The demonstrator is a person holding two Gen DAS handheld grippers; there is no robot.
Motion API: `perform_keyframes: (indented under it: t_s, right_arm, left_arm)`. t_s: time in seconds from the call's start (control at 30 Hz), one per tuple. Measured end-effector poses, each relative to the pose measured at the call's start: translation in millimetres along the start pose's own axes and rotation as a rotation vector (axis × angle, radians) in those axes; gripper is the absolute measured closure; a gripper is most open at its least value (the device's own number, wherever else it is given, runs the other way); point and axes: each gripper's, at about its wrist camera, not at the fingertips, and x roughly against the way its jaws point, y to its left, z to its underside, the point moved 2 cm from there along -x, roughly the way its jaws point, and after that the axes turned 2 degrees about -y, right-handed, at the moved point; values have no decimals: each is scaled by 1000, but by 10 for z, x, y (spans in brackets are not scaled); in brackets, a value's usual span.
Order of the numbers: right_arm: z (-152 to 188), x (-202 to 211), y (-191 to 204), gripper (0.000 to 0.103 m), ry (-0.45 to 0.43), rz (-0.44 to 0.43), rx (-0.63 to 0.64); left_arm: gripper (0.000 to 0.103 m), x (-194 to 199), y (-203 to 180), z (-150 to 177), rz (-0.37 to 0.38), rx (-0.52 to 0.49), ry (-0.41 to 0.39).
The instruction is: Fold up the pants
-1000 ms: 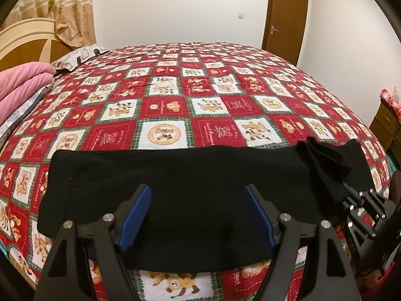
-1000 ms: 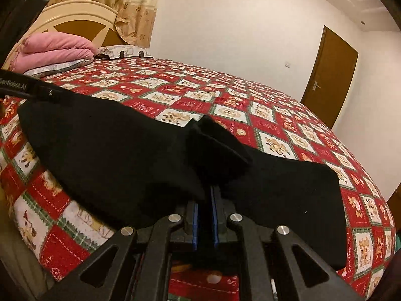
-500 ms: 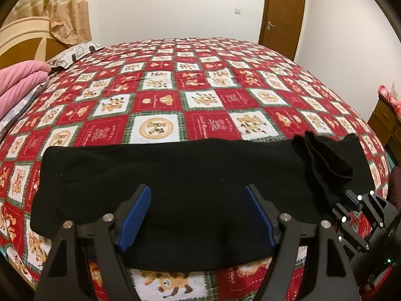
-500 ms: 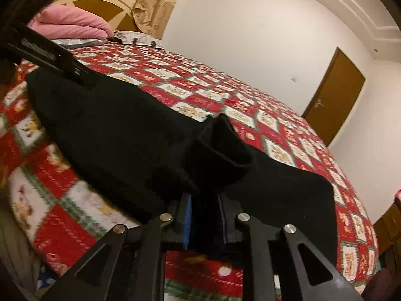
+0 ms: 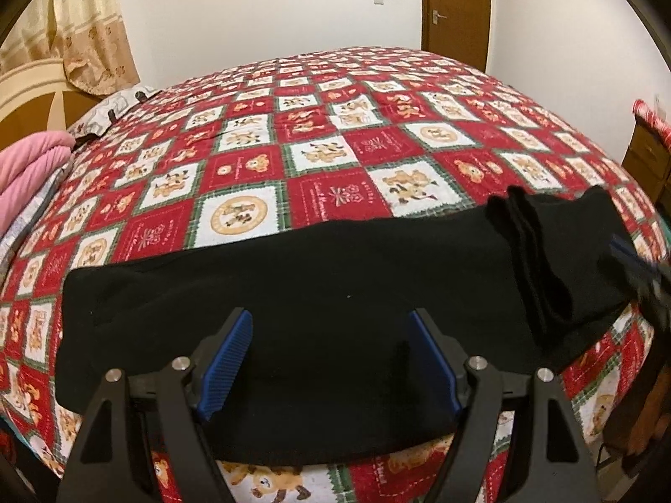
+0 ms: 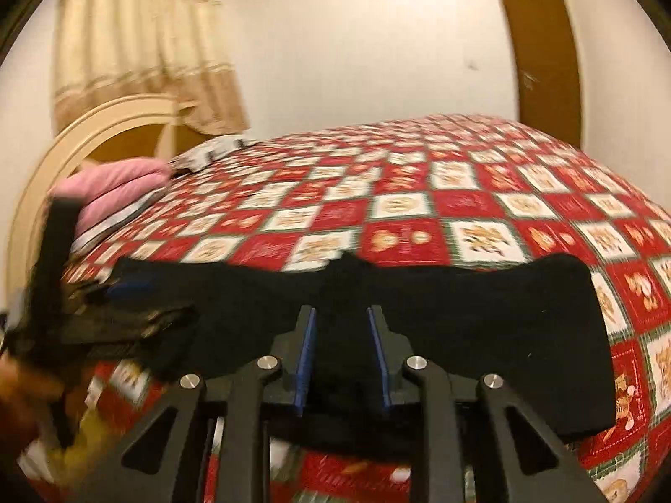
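The black pants (image 5: 318, 293) lie folded lengthwise as a long band across the near edge of the bed, with a raised crease (image 5: 532, 260) near their right end. My left gripper (image 5: 333, 360) is open and empty, its blue pads over the middle of the band. My right gripper (image 6: 342, 356) is open, its jaws a little apart over the black pants (image 6: 482, 314) with a fabric ridge (image 6: 350, 264) just ahead. The right gripper shows blurred at the right edge of the left wrist view (image 5: 641, 268). The left gripper shows blurred at the left of the right wrist view (image 6: 84, 306).
The bed carries a red, white and green patchwork quilt (image 5: 335, 134). Pink folded bedding (image 5: 29, 167) and a cream headboard (image 6: 105, 134) are at the left. A brown door (image 5: 455, 0) is at the back and a wooden dresser (image 5: 648, 159) at the right.
My right gripper has opened and let go of the pants fold, then swung to face across the bed. The left gripper stayed open and turned slightly right.
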Motion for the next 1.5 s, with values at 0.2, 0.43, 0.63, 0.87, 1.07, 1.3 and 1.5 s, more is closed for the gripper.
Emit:
perform_keyframes:
  t_s: [0.2,0.43,0.63,0.87,1.07,1.3,1.5]
  right_arm:
    - [269,-376,200,79,124,-30,-14]
    - [370,-282,255,79,142,-77,-23]
    - [91,-66,81,79,53,-127,-79]
    - [-115,-415,-147,79,66,-47,-151]
    - [-36,-779,39,78,113,-4,-116]
    - [-142,-512,141,77,64,-33,-111]
    - [-113,-262,844,77,2,-175,-42]
  left_arm:
    - [24,-5,-57,-22,-79,-56,3]
    - [24,-11,-42,-57,-85,-58,1]
    - [24,-2,-113,-104,-109,-94,-15]
    - [24,58,68,-94,-94,-30,-31]
    - [24,152,241,-23,-98,-9,-44]
    - [23,361,1043,266,-196,144,-30]
    - [23,458,1861,588,-265,420,-18]
